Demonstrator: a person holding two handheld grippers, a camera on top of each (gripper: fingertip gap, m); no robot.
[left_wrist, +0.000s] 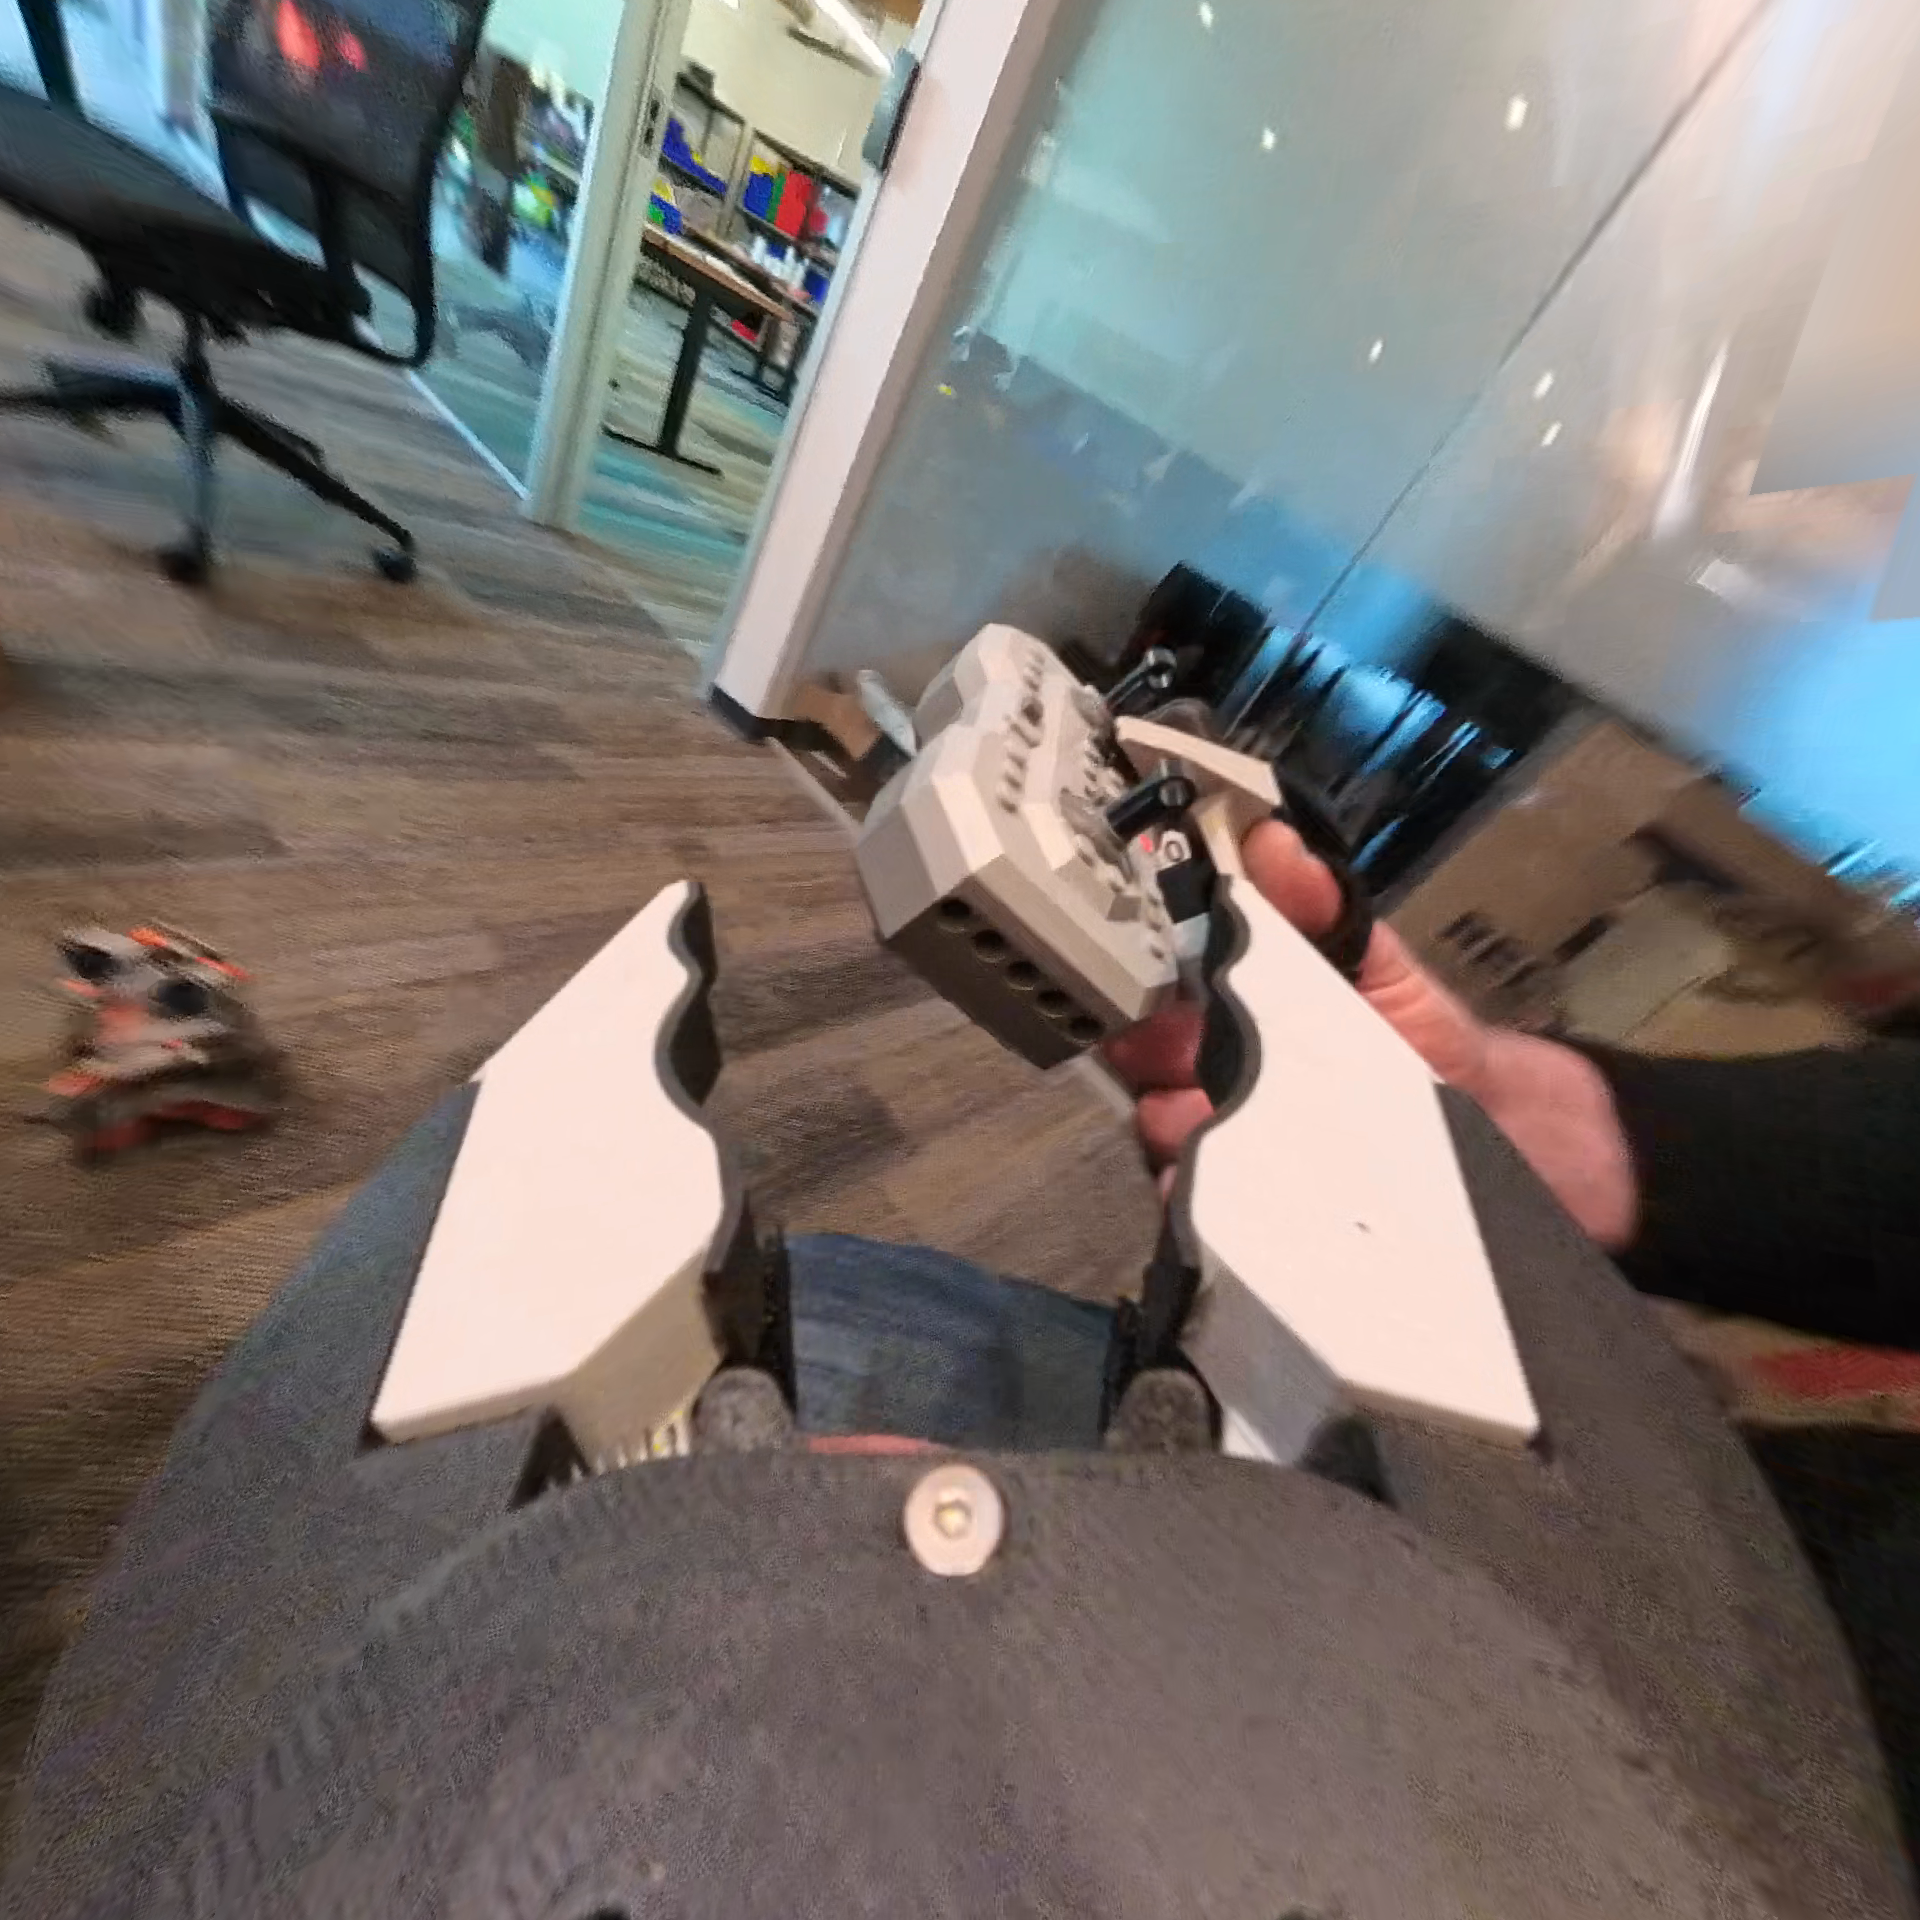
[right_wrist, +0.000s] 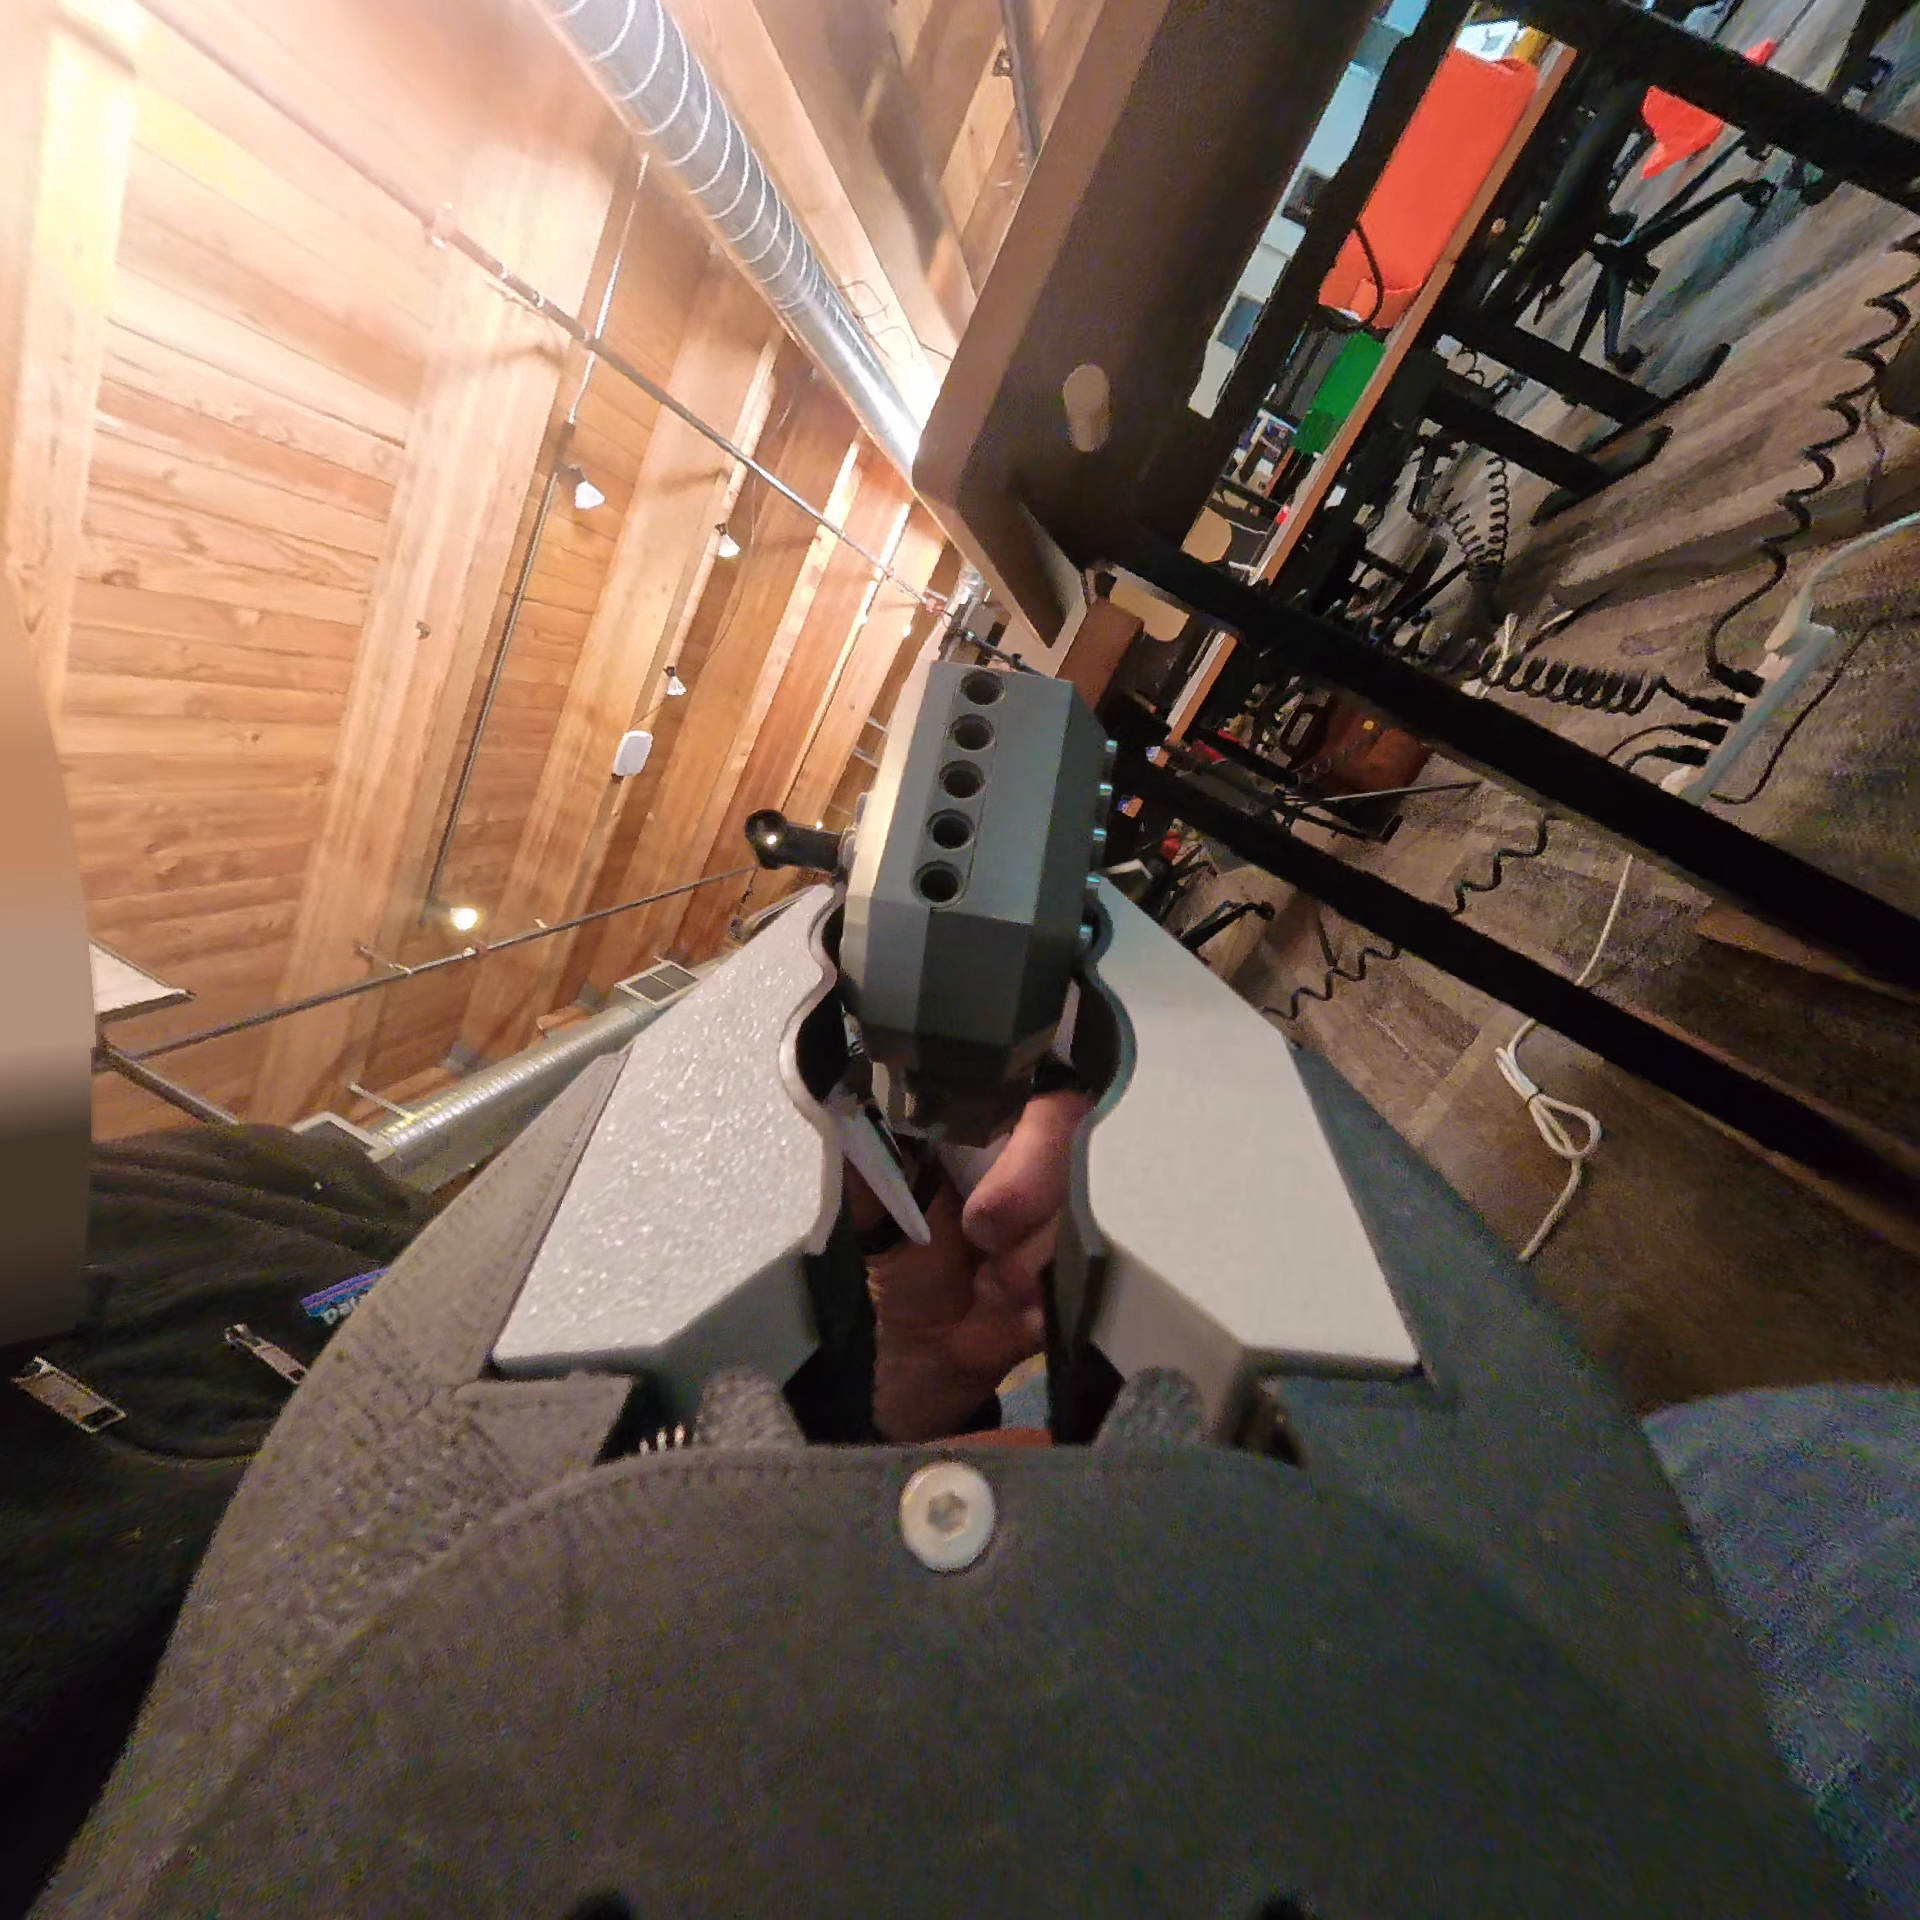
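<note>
A grey brick-built block (left_wrist: 1013, 862) with a row of round holes, black levers and a white panel is held up in a bare hand (left_wrist: 1475, 1049) with a black sleeve. My left gripper (left_wrist: 956, 904) is open and empty. The block hangs just beyond its right fingertip, and that finger overlaps the hand. In the right wrist view the same block (right_wrist: 966, 831) sits between the tips of my right gripper (right_wrist: 966, 925). The jaws press on its two sides, and the hand (right_wrist: 997, 1247) is behind and under it. The right gripper does not show in the left wrist view.
A small orange and grey brick model (left_wrist: 145, 1029) lies on the carpet at left. A black office chair (left_wrist: 208, 312) stands far left, with a glass wall (left_wrist: 1299, 364) ahead. The right wrist view tilts up to a wooden ceiling, a duct (right_wrist: 727, 187) and a black table frame (right_wrist: 1455, 717). Left tips to right tips: about 4 cm.
</note>
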